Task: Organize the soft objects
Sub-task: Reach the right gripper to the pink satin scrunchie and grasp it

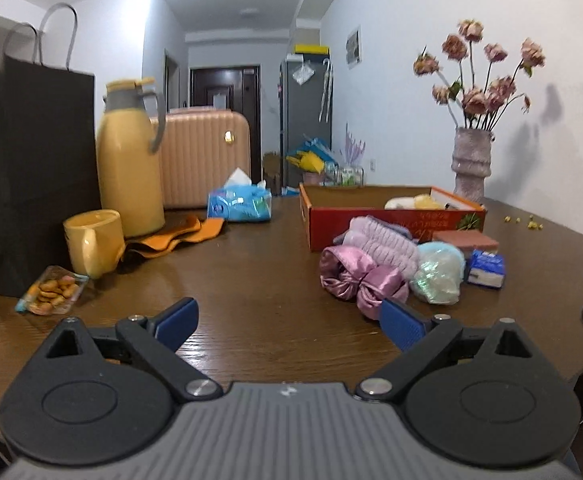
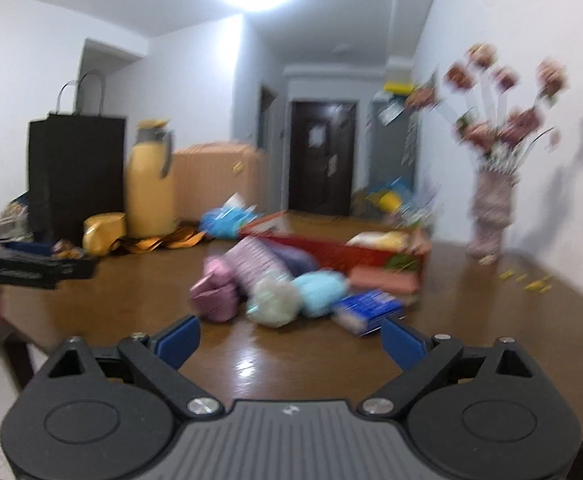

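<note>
Two claws, both spread wide and empty: my left claw (image 1: 289,320) and right claw (image 2: 289,338) hover low over the desk (image 1: 251,280), facing the heap of soft objects (image 1: 375,268) piled beside the red box (image 1: 371,216), presumably their destination.

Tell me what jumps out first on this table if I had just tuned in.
The heap of soft things mid-table: a shiny pink bundle, a lilac knit and a pale green puff, just in front of the red box. At left, a yellow flask stands beside a black bag; dried flowers in a vase stand at the back right. Both tools are open and hold nothing.
</note>
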`<act>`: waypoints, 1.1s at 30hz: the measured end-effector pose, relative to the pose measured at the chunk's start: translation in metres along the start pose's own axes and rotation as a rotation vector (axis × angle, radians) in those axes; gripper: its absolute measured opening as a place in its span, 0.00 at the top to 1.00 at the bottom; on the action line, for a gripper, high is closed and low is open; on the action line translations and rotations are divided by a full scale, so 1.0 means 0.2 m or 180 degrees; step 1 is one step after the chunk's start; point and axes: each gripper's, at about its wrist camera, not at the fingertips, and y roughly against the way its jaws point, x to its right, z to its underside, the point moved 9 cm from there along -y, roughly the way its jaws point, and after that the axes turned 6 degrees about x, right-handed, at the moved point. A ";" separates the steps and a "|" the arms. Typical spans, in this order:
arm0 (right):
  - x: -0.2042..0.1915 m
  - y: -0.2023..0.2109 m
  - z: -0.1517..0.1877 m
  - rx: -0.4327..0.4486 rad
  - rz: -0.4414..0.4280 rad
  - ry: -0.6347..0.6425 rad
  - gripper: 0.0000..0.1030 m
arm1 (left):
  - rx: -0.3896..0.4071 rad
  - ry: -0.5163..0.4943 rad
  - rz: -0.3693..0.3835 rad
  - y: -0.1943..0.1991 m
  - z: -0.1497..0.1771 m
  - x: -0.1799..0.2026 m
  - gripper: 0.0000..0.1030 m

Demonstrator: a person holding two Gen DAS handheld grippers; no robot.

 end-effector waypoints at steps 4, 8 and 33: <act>-0.15 -0.25 0.02 -0.0213 -0.0292 0.0009 0.25 | -0.0013 0.0025 -0.0044 -0.14 -0.04 -0.06 0.04; -0.23 -0.52 -0.04 -0.0290 -0.0486 -0.0273 0.35 | -0.0027 0.0162 -0.0094 -0.25 -0.10 -0.13 0.04; 0.01 -0.56 0.07 -0.0577 -0.0683 -0.0484 0.69 | -0.0856 0.0560 0.1051 -0.57 0.10 0.24 0.43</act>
